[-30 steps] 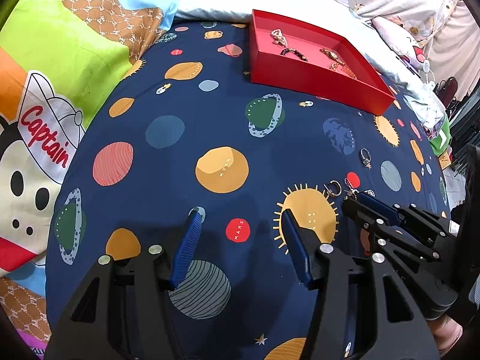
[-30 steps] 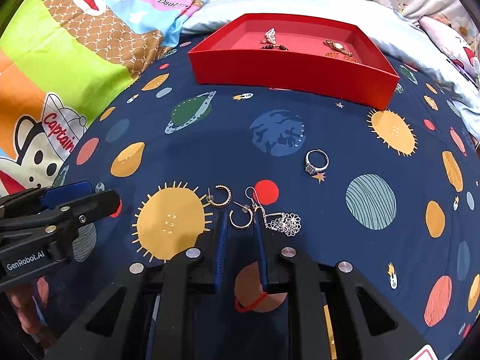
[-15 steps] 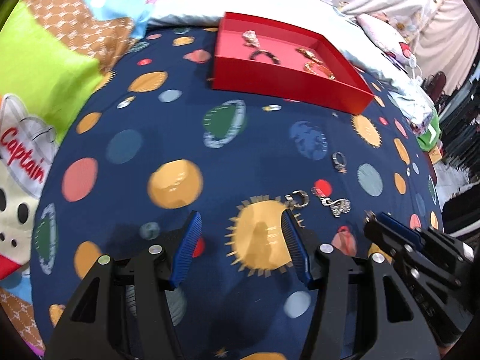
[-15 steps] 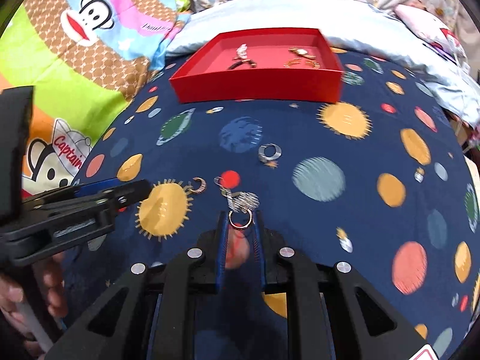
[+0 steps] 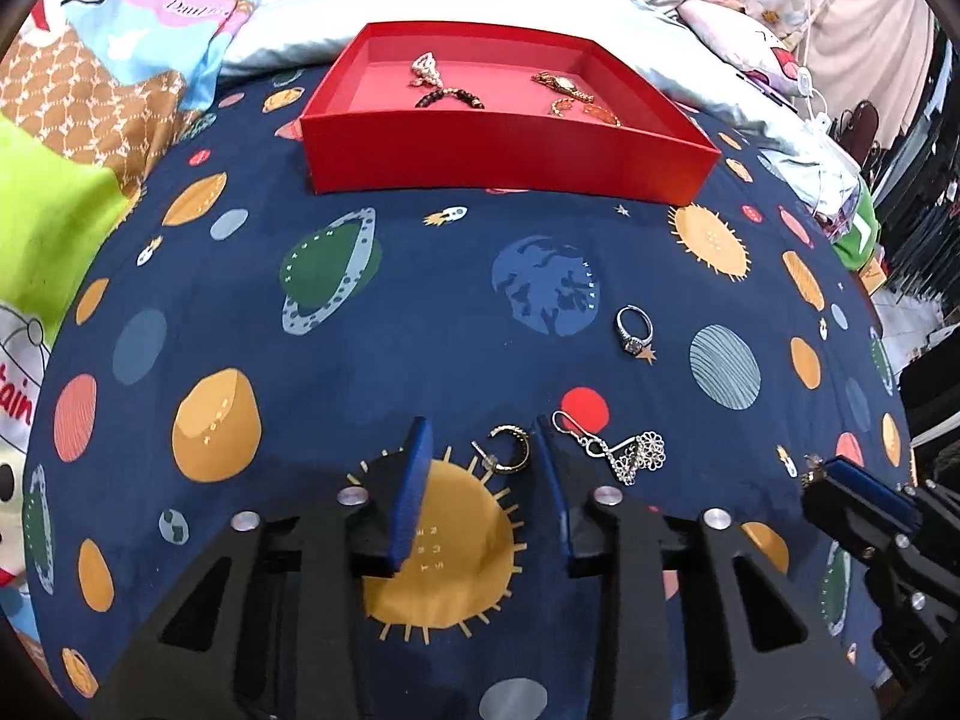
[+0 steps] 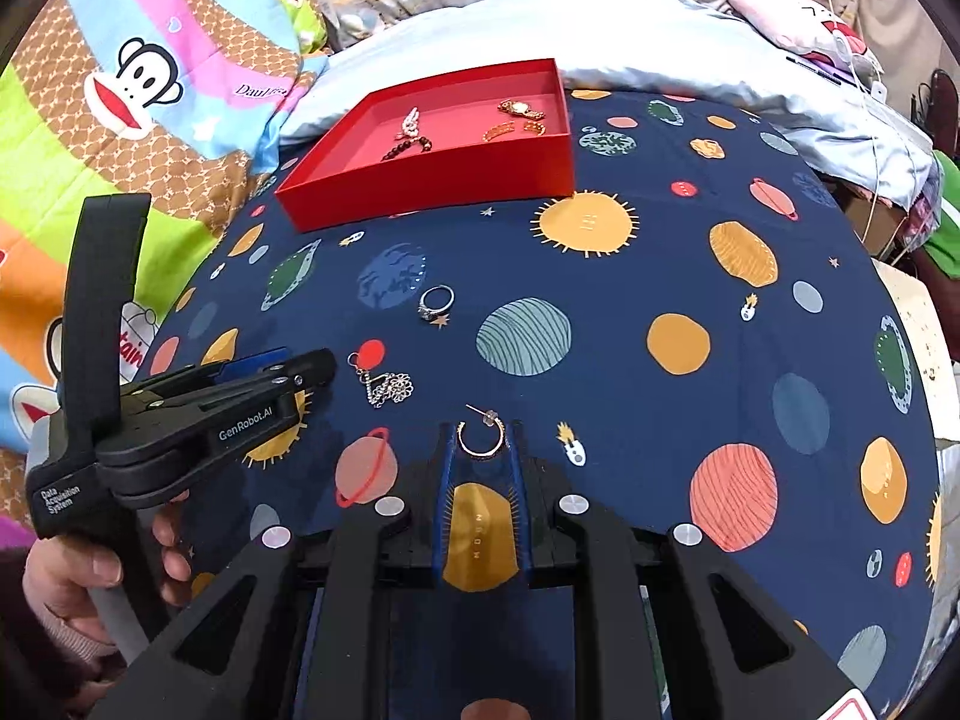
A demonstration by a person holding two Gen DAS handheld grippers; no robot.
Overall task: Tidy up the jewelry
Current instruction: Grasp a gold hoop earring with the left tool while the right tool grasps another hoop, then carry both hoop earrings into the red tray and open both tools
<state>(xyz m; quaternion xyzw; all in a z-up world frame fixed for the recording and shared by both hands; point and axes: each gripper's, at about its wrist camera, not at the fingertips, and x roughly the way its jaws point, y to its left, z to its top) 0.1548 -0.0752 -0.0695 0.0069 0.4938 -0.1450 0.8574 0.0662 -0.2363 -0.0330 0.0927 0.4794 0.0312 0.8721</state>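
Observation:
A red tray at the far side of the bed holds several bracelets and a watch; it also shows in the right wrist view. My right gripper is shut on a gold hoop earring and holds it above the bedspread. My left gripper is open around a second gold hoop earring lying on the sheet. A silver flower drop earring lies just right of it. A silver ring lies farther out.
The navy planet-print bedspread covers the bed. A colourful monkey-print quilt lies to the left and a pale blue pillow behind the tray. The left gripper and the hand holding it show in the right wrist view.
My right gripper has lifted one hoop earring off the sheet and moved right. My left gripper has moved right and forward until its open fingers straddle the other hoop.

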